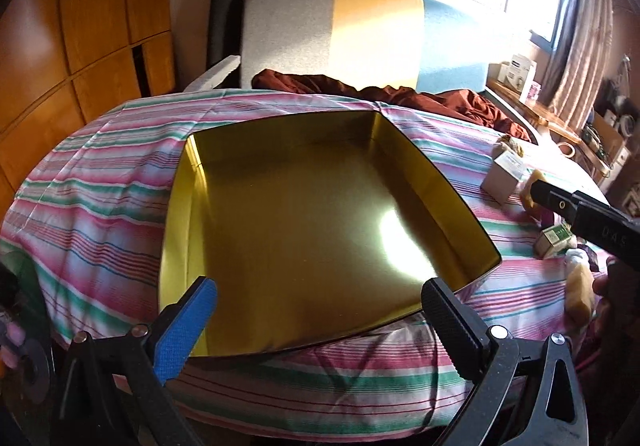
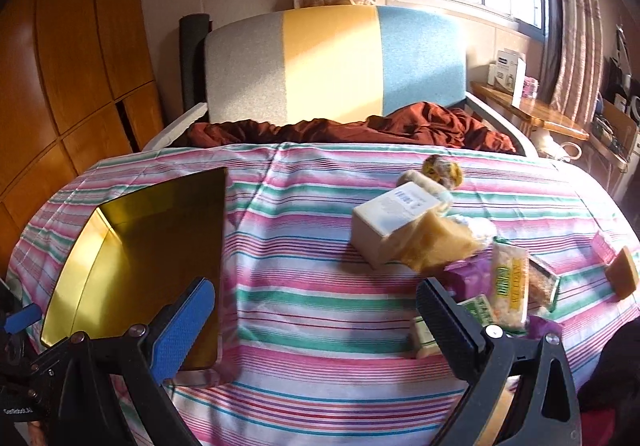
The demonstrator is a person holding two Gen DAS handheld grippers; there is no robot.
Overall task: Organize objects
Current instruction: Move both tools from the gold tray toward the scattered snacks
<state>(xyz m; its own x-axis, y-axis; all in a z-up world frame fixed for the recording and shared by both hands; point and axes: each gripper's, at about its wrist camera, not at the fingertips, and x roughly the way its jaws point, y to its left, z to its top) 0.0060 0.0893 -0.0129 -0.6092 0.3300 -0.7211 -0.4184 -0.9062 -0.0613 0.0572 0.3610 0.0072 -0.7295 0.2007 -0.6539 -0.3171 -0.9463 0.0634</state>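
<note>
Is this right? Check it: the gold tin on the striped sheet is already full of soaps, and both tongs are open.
Not quite. The left wrist view shows the tin empty; the soaps lie beside it on the sheet. Both tongs, left and right, are open.

tin (image 2: 132,246) left of packets (image 2: 508,286)

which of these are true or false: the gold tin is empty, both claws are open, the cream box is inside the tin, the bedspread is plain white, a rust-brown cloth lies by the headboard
1. The shallow gold metal tin is empty. True.
2. The left claw and right claw are both open with nothing between their fingers. True.
3. The cream rectangular cardboard box sits inside the tin. False: it lies on the bedspread to the tin's right, among the other packets.
4. The bedspread is plain white. False: it is striped pink, green and white.
5. A crumpled rust-brown cloth lies at the foot of the grey, yellow and blue headboard. True.
</note>
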